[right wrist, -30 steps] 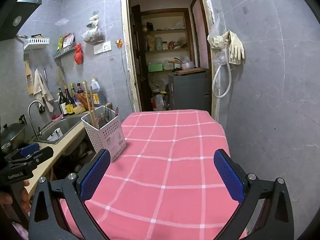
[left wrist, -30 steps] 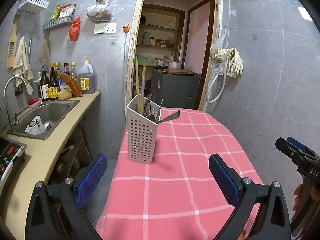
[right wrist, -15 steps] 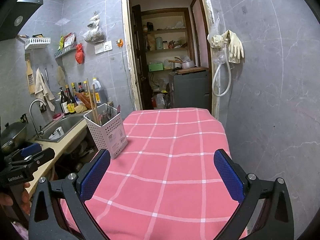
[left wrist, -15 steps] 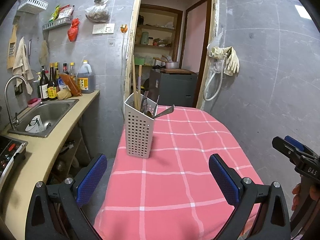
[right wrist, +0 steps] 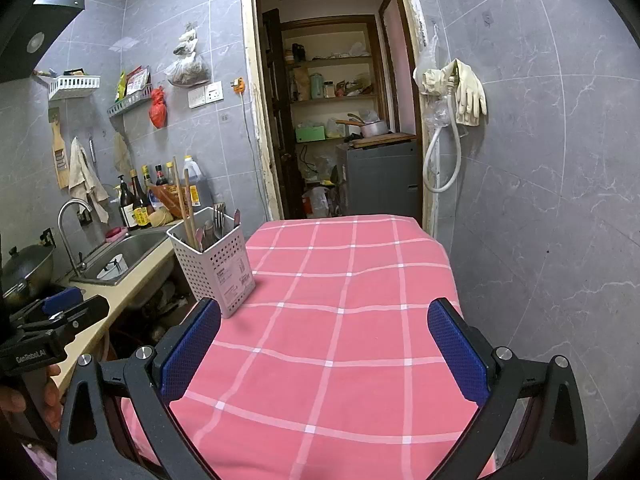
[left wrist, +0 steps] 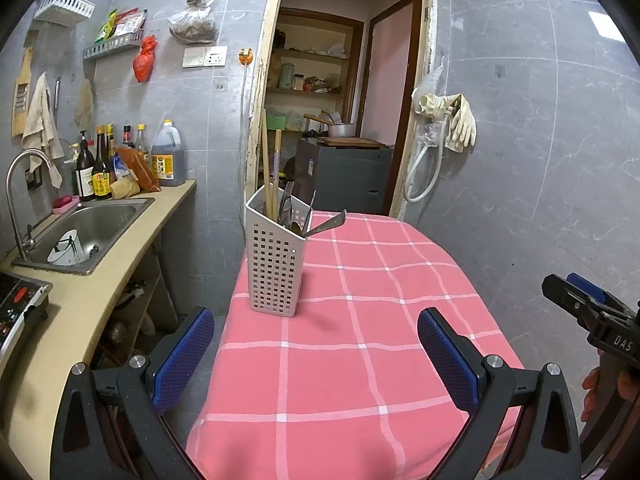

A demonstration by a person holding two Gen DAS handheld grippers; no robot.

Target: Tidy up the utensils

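A table point(left wrist: 360, 360) with a pink checked cloth is in front of me. A white holder with holes point(left wrist: 275, 258) stands on it, close to its left edge, by the sink counter point(left wrist: 100, 292). Chopsticks point(left wrist: 267, 170), a spoon point(left wrist: 326, 224) and other utensils I cannot tell apart stick up out of the holder. My left claw point(left wrist: 316, 356) is spread wide and holds nothing; the holder stands ahead of it, a bit to the left. My right claw point(right wrist: 324, 350) is wide and empty too. The holder point(right wrist: 216, 266) is just past its left finger point(right wrist: 190, 350).
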